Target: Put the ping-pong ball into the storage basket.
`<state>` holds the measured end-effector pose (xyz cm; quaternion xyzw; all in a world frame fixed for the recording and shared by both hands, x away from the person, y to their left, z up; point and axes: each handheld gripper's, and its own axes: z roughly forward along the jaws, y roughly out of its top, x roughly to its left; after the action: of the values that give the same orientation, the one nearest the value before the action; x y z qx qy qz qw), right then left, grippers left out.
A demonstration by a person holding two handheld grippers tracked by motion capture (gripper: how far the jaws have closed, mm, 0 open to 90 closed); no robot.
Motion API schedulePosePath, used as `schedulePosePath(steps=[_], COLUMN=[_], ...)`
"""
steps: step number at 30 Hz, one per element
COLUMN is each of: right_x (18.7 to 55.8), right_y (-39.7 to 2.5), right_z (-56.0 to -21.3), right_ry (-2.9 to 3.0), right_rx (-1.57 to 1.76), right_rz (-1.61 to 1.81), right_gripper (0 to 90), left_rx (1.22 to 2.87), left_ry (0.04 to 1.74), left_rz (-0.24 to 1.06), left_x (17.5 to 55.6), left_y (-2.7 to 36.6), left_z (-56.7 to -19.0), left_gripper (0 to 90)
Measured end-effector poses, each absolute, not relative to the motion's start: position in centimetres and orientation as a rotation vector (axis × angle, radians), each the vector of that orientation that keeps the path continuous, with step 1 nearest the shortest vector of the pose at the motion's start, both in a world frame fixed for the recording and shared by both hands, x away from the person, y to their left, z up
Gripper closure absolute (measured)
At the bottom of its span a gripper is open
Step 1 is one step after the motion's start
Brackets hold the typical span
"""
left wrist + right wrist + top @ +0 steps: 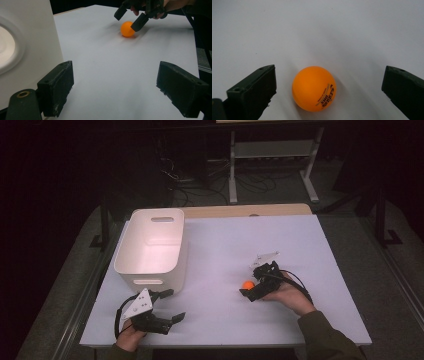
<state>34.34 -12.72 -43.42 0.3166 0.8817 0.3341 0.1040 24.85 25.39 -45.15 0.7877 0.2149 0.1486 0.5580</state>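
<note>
Nearest, the left tool [170, 306] idles wide open. Right tool [329, 87], also wide, straddles the orange ball [314, 88] on the table's [280, 240] right; an uneven squeeze could roll it away.

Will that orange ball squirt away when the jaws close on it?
Probably it could: the ball is round and smooth, free on the flat table, so it likely rolls. It looks light, like a table-tennis ball. The right gripper straddles it, open.

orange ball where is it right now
In the high view the ball lies on the white table, right of the bin. It sits between the open jaws of the right claw, not yet gripped.
</note>
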Motion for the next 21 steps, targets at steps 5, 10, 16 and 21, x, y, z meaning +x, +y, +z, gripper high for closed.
schedulePosePath(steps=[5,10,16,21], right_x=[34.33,34.19,34.06,33.98], right_y=[-12.67,-12.44,-12.29,-12.28], right_z=[-43.48,-43.70,-43.76,-43.73], right_ry=[2.605,2.624,2.639,2.646], right_rx=[0.926,0.902,0.897,0.889], right_rz=[0.982,0.967,0.957,0.957], right_gripper=[0.0,1.4,6.7,12.3], left_rx=[1.859,1.859,1.859,1.861], left_ry=[0.504,0.506,0.505,0.503], left_rz=[0.352,0.351,0.352,0.353], left_x=[24.84,24.84,24.84,24.84], left_y=[25.38,25.38,25.38,25.38], left_z=[-45.15,-45.15,-45.15,-45.15], left_gripper=[14.1,14.1,14.1,14.1])
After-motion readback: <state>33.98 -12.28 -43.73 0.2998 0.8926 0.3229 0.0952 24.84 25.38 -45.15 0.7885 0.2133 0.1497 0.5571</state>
